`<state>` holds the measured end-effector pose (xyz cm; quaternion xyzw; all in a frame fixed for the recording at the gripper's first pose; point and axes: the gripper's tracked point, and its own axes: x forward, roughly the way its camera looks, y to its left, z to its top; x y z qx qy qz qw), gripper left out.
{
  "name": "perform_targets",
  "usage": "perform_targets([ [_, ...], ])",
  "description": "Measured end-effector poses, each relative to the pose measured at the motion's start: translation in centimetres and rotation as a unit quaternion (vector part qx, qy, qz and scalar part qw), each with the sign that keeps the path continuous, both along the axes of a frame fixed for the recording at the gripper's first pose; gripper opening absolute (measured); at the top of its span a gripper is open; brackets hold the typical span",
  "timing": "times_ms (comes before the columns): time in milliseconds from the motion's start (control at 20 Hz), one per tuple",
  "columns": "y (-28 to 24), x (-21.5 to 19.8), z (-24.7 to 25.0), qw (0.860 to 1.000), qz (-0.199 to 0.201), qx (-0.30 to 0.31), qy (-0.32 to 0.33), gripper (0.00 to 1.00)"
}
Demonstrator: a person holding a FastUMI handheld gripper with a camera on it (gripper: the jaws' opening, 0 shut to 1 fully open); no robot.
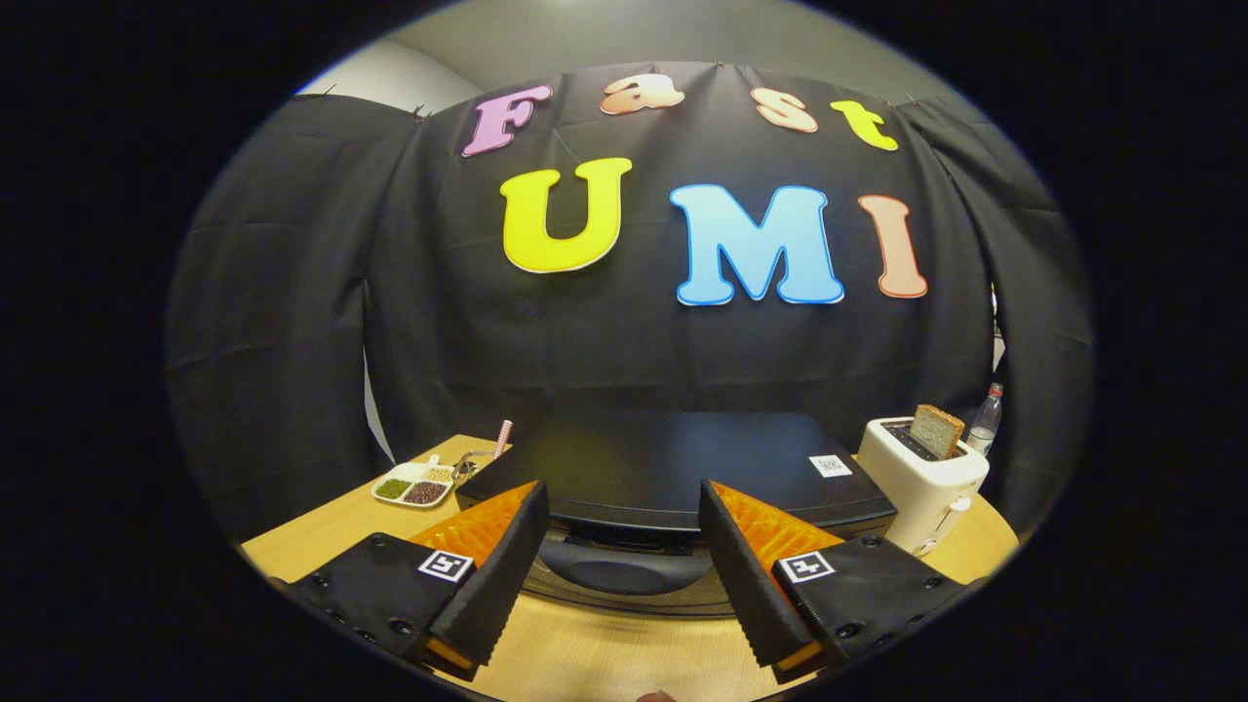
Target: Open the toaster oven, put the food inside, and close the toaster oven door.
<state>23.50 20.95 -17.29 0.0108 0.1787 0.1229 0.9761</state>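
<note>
The gripper (622, 546) holds its ribbed black-and-orange jaws apart, empty, before the glossy black toaster oven (673, 478) on the pale wooden tabletop (604, 653). Right stands a white toaster (921, 483) holding bread (937, 430).

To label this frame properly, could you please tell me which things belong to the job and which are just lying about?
Job: toaster oven, door shut; gripper, fingers open before it.
Lying about: white toaster holding bread slice; divided snack dish; bottle.
</note>
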Motion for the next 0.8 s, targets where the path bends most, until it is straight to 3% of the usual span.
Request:
perform_targets([
  [200,0.0,0.3,-3.6,0.999,-0.015,-0.014,0.035,0.98],
  [500,0.2,0.0,-3.5,1.000,-0.019,-0.014,0.009,0.99],
  [800,0.0,-2.9,-3.9,1.000,-0.008,-0.018,0.003,0.99],
])
